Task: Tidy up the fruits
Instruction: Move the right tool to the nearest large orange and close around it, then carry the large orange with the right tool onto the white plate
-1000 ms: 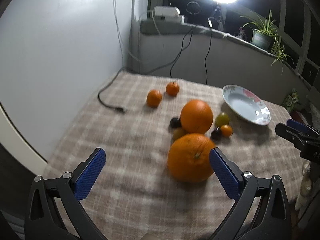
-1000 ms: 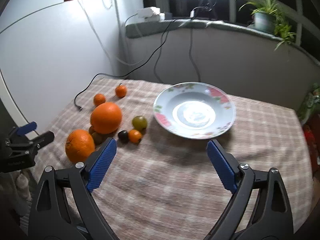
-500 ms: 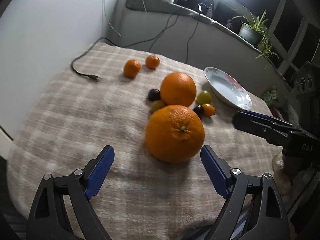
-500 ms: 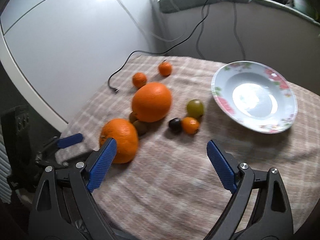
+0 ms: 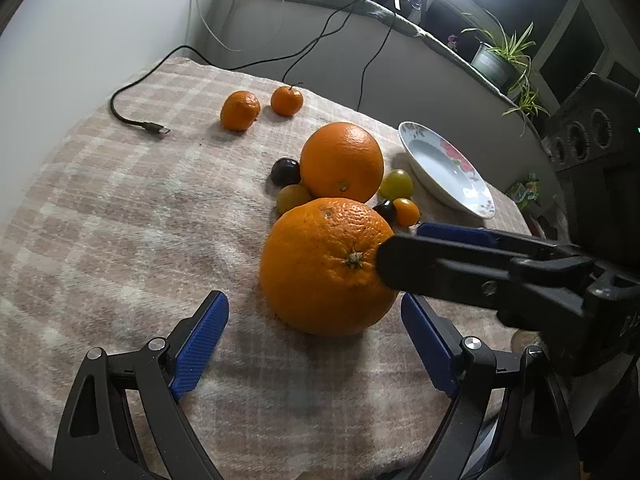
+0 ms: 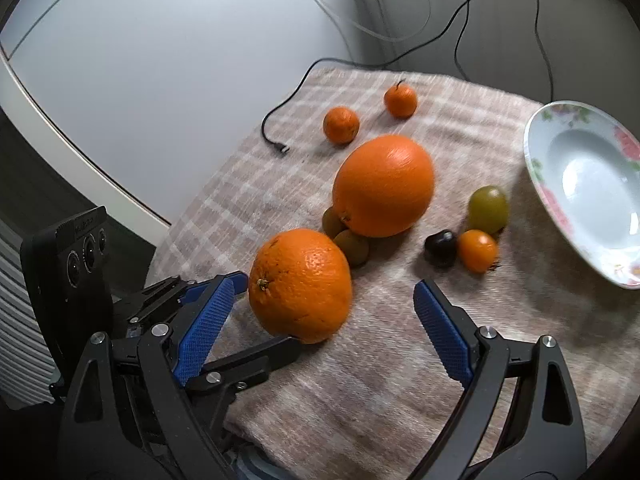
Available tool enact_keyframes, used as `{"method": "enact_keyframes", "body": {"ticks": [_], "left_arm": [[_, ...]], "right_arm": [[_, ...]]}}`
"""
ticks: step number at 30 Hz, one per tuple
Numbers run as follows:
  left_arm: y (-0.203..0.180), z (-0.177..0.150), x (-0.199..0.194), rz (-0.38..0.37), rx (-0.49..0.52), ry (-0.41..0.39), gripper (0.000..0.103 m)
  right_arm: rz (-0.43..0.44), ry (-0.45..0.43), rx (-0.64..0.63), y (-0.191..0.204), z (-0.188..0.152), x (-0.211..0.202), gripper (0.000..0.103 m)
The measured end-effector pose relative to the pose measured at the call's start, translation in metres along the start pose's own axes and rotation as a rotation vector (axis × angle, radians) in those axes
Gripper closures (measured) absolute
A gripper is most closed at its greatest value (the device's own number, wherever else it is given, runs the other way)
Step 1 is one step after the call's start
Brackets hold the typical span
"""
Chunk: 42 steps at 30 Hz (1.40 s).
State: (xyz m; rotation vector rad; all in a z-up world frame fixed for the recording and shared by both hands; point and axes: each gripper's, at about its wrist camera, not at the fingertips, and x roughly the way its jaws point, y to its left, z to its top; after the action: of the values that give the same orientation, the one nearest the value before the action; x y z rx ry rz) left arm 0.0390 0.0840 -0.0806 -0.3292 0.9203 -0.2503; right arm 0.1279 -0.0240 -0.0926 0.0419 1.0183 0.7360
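Note:
A large orange (image 5: pixel 328 266) lies near the cloth's front edge; it also shows in the right wrist view (image 6: pixel 300 285). A second large orange (image 5: pixel 341 161) sits behind it, with several small dark, green and orange fruits around it and two mandarins (image 5: pixel 240 110) farther back. My left gripper (image 5: pixel 314 340) is open, its blue pads just short of the near orange. My right gripper (image 6: pixel 320 328) is open, also close to that orange; one of its fingers (image 5: pixel 460 268) crosses in front of the orange in the left wrist view. A flowered plate (image 6: pixel 580 184) lies empty to the right.
A black USB cable (image 5: pixel 138 120) lies on the checked cloth (image 5: pixel 120 220) at the back left. A white wall stands to the left. A ledge with a potted plant (image 5: pixel 496 64) and a ring light runs behind. The cloth's front edge is close under both grippers.
Both grippers have moved in toward the near large orange. The right gripper swung left from the plate, and its finger now crosses in front of the orange in the left wrist view.

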Motion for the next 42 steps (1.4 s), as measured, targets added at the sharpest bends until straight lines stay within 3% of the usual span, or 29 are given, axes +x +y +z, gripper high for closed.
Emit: {"method": "enact_keyframes", "body": {"ticks": [6, 10, 13, 18, 32, 42], "left_arm": [[0.000, 0.002, 0.005, -0.021, -0.006, 0.005, 0.016], [0.001, 0.004, 0.008, -0.037, -0.019, 0.012, 0.021], [0.000, 0.004, 0.009, -0.051, -0.018, 0.015, 0.027], [0.001, 0.004, 0.009, -0.057, -0.027, 0.016, 0.027], [-0.009, 0.004, 0.002, -0.028, -0.003, -0.007, 0.027], [-0.032, 0.017, 0.001, -0.034, 0.048, -0.032, 0.027]], "right_arm": [[0.023, 0.032, 0.007, 0.000, 0.003, 0.011, 0.009], [0.043, 0.062, 0.020, -0.001, 0.002, 0.018, 0.025], [0.054, 0.075, 0.025, -0.003, 0.001, 0.022, 0.030], [0.081, 0.081, 0.028, -0.002, 0.001, 0.023, 0.039], [0.071, 0.069, 0.000, 0.003, -0.001, 0.017, 0.040], [0.065, 0.015, 0.009, -0.009, 0.002, -0.013, 0.040]]}}
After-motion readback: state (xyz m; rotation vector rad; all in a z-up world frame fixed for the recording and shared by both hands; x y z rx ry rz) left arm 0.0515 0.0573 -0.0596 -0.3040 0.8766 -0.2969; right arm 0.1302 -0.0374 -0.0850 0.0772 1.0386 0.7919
